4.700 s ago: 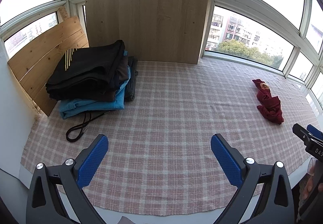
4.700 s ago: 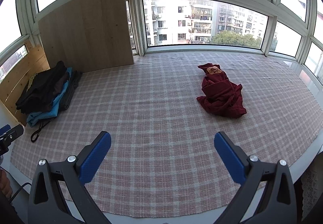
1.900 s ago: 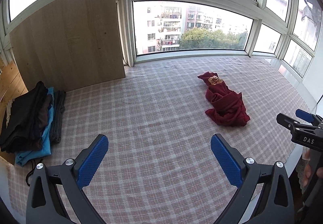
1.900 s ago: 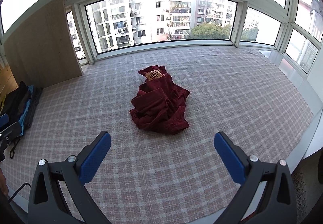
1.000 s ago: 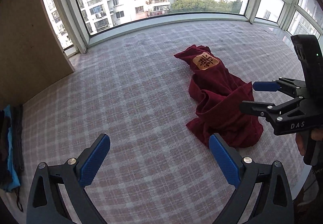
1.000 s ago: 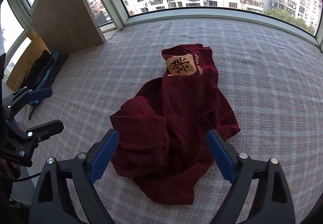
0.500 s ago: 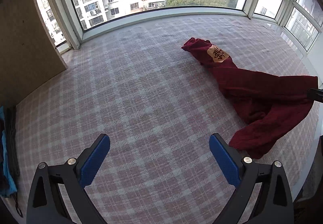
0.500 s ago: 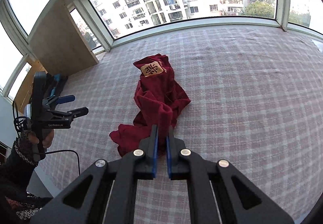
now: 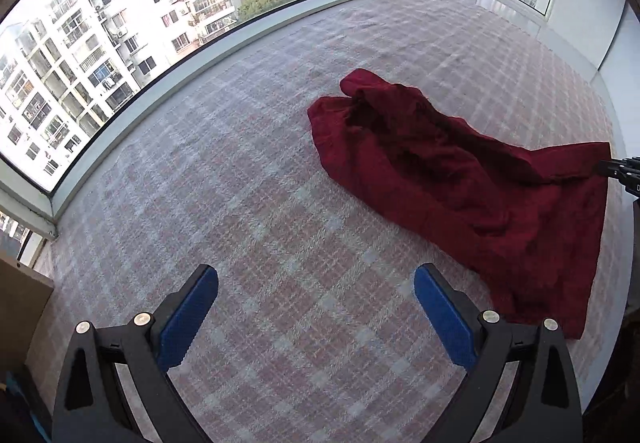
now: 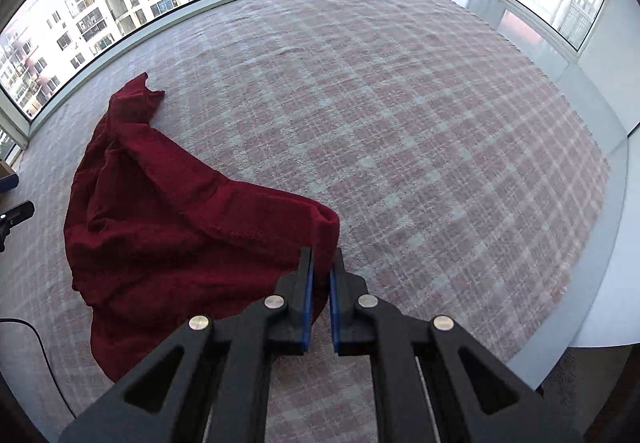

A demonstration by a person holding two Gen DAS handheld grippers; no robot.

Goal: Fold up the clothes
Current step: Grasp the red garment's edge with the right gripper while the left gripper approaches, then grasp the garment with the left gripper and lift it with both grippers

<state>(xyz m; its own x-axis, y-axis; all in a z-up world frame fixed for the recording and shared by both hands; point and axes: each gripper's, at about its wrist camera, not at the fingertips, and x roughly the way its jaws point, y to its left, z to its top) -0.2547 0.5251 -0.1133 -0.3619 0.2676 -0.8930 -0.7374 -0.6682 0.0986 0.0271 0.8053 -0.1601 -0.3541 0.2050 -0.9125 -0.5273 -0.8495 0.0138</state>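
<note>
A dark red garment point(image 9: 460, 179) lies stretched across the pink checked cloth point(image 9: 260, 203). My right gripper point(image 10: 320, 263) is shut on one corner of the red garment point(image 10: 180, 227) and holds that corner up, so the fabric drapes away to the left. In the left wrist view the right gripper point(image 9: 622, 171) shows at the right edge, pinching the garment's raised edge. My left gripper point(image 9: 316, 303) is open over bare cloth, left of the garment's near hem, with nothing between its blue pads point(image 9: 188, 317).
Large windows point(image 9: 160, 3) curve around the far side, with a white sill below. The platform's rounded edge point(image 10: 612, 243) runs along the right. A wooden board corner point(image 9: 20, 303) sits at the far left. A black cable point(image 10: 36, 343) lies by the left edge.
My right gripper has pulled the garment's corner further right and spread the fabric out; the printed patch no longer shows. My left gripper has swung right, closer to the garment.
</note>
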